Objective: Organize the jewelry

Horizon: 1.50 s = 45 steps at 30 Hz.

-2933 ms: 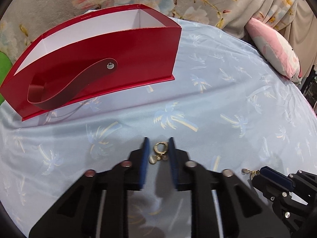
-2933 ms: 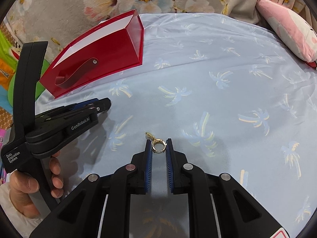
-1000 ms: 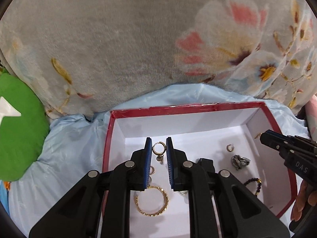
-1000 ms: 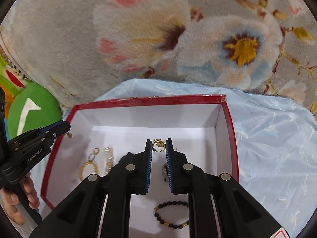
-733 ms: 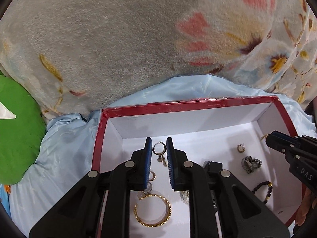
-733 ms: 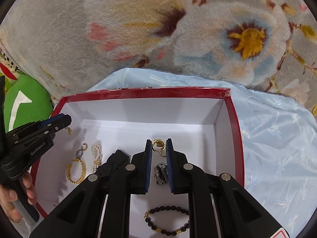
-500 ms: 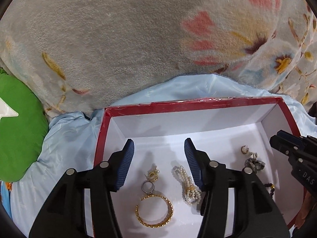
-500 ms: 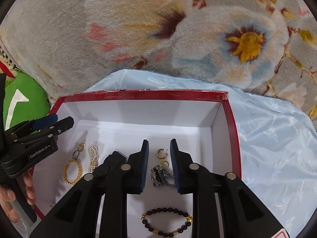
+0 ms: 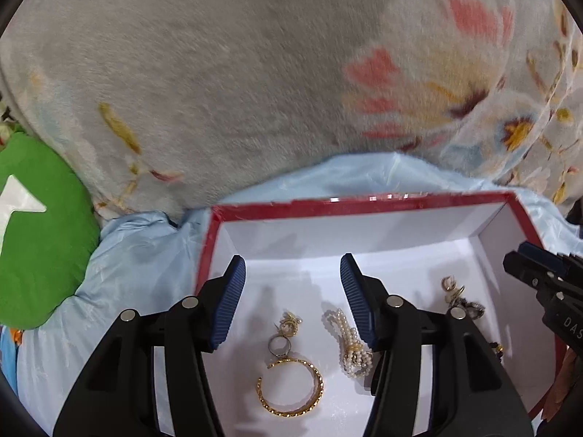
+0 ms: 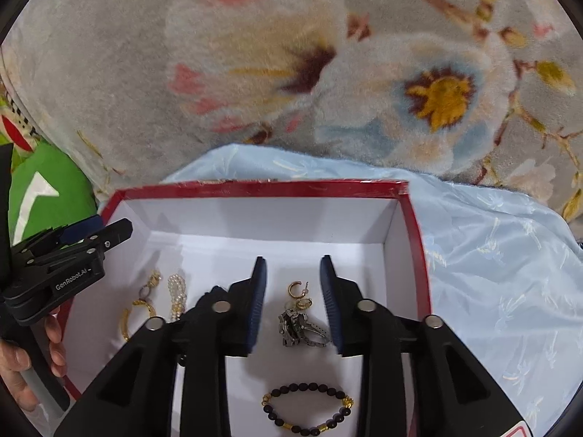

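A floral blanket (image 9: pixel 218 83) backs the red box (image 9: pixel 364 202); left gripper (image 9: pixel 293 275) and right gripper (image 10: pixel 293 273) fingers are spreading, empty, above it; only the right view shows the black bead bracelet (image 10: pixel 309 406); the left shows the whole gold hoop (image 9: pixel 290 388).

Even bright light, soft shadows, fisheye-warped dark corners, slight motion blur

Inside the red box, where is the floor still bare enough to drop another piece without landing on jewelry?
Bare white floor runs along the back wall of the red-rimmed cardboard box, beyond the small gold hoop earring. It is crowded around the silver metal ring cluster, the black bead bracelet, the white pearl strand and the large gold bangle.
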Tool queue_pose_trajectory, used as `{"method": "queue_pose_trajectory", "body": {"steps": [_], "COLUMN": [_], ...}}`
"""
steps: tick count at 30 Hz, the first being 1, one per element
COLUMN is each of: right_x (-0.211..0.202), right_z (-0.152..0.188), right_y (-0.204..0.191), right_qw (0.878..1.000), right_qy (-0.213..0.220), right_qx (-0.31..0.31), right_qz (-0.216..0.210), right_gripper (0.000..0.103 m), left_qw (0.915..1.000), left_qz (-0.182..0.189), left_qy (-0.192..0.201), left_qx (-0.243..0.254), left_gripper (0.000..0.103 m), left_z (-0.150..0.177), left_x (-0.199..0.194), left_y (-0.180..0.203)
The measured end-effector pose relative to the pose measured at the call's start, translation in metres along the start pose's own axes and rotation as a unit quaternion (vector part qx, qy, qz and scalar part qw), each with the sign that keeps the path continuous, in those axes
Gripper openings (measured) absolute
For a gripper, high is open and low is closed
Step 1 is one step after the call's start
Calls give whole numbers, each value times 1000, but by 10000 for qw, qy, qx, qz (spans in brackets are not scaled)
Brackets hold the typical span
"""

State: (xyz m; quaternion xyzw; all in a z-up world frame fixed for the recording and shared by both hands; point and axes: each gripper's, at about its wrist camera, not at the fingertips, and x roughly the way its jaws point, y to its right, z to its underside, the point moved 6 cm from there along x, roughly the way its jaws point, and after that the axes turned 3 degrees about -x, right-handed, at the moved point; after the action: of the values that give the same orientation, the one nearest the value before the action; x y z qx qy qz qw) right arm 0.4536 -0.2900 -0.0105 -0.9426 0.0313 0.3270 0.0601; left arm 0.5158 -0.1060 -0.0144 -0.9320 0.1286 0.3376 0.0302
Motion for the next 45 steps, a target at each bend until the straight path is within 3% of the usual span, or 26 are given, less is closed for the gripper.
{"method": "queue_pose_trajectory", "body": {"steps": [4, 8, 10, 15, 19, 25, 29, 34, 45], "right_x": [-37, -83, -105, -144, -158, -153, -142, -124, -105], "right_z": [10, 23, 32, 61, 87, 108, 113, 109, 114], "right_y": [0, -5, -9, -22, -35, -44, -44, -40, -44], "right_qw": [9994, 9977, 9969, 9946, 9942, 9965, 9973, 9971, 9968], "right_qy": [331, 667, 770, 922, 882, 568, 292, -16, -212], "right_qx": [132, 103, 93, -38, -107, 77, 132, 117, -2], "right_qz": [-43, 72, 135, 477, 606, 608, 657, 748, 775], "right_gripper": [52, 70, 75, 86, 86, 87, 87, 88, 88], "left_qw": [9993, 9986, 9983, 9977, 9994, 9987, 9987, 9983, 9972], "left_qz": [16, -183, -260, -458, -224, -428, -303, -430, -455], "left_qy": [250, 431, 462, 492, 144, 61, -125, -181, -488], "left_qx": [-265, -235, -230, -106, -203, -252, -378, -361, -352], "left_gripper": [71, 77, 91, 96, 97, 97, 97, 97, 97], "left_z": [9, 24, 33, 63, 95, 120, 122, 114, 121], "left_x": [-42, -89, -109, -153, -160, -158, -147, -134, -118], "left_y": [-13, -23, -27, -29, -20, -9, -4, -2, -1]}}
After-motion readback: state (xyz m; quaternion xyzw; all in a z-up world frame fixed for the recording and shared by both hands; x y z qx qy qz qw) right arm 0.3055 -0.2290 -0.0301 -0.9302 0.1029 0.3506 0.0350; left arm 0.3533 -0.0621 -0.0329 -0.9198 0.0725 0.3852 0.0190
